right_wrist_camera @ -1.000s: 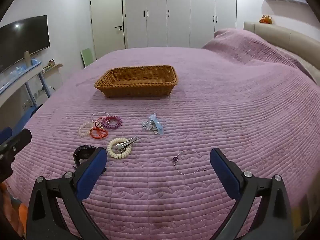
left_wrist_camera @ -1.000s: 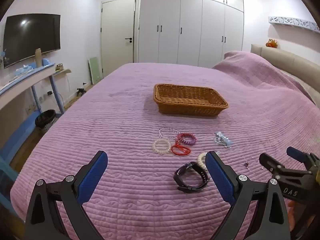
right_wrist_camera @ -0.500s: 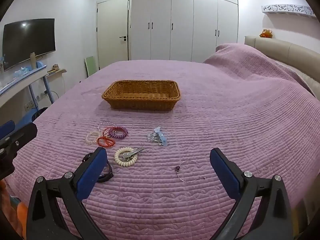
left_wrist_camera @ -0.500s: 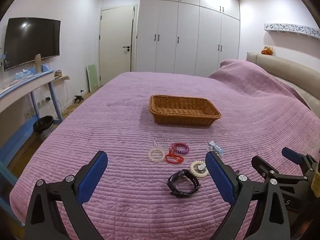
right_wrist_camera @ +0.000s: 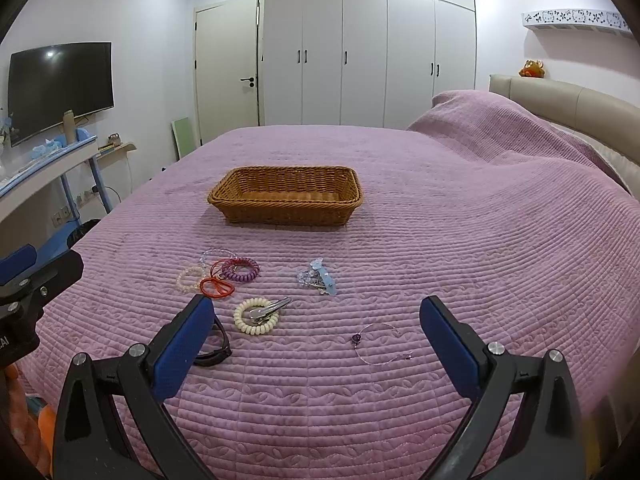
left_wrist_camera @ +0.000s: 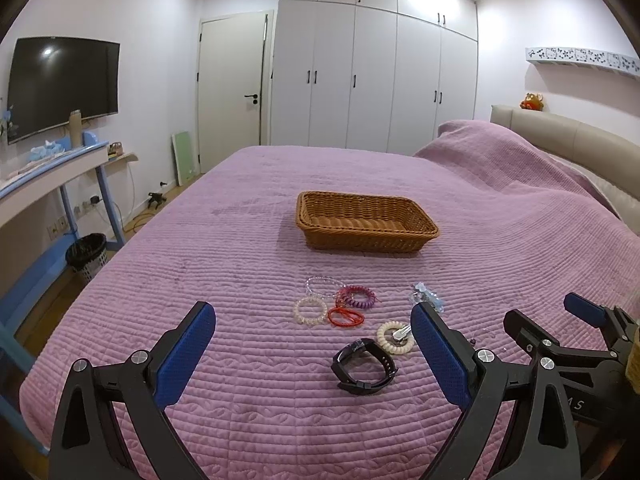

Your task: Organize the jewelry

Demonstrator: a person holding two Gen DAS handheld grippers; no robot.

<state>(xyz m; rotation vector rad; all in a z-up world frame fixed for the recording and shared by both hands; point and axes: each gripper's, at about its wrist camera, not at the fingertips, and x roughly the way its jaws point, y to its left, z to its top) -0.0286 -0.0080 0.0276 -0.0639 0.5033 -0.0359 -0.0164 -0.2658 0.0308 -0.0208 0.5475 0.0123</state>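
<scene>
Jewelry pieces lie scattered on a purple quilted bedspread [right_wrist_camera: 460, 240], in front of a wicker basket [right_wrist_camera: 286, 194] that sits farther back on the bed with nothing visible inside. A clear beaded bracelet [right_wrist_camera: 214, 255], a purple spiral hair tie [right_wrist_camera: 241, 270], a red elastic band [right_wrist_camera: 217, 286] and a pale beaded bracelet [right_wrist_camera: 189, 278] cluster together, touching or overlapping. Nearer the cameras, a cream spiral hair tie [right_wrist_camera: 256, 315] has a silver hair clip [right_wrist_camera: 269, 307] resting across it, and a black watch [left_wrist_camera: 365, 366] lies just beside it. A pale blue and crystal trinket [right_wrist_camera: 318, 278] sits apart to the right, and a thin wire bangle with a purple bead [right_wrist_camera: 380, 346] lies near the front edge. Left gripper [left_wrist_camera: 312, 354] hovers above the bedspread with its blue-padded jaws spread wide, holding nothing, the watch framed between them. Right gripper [right_wrist_camera: 316, 344] hangs likewise with jaws wide apart and empty, the bangle between its fingers. White wardrobes [right_wrist_camera: 360, 52] and a wall-mounted television [right_wrist_camera: 60, 88] stand behind
</scene>
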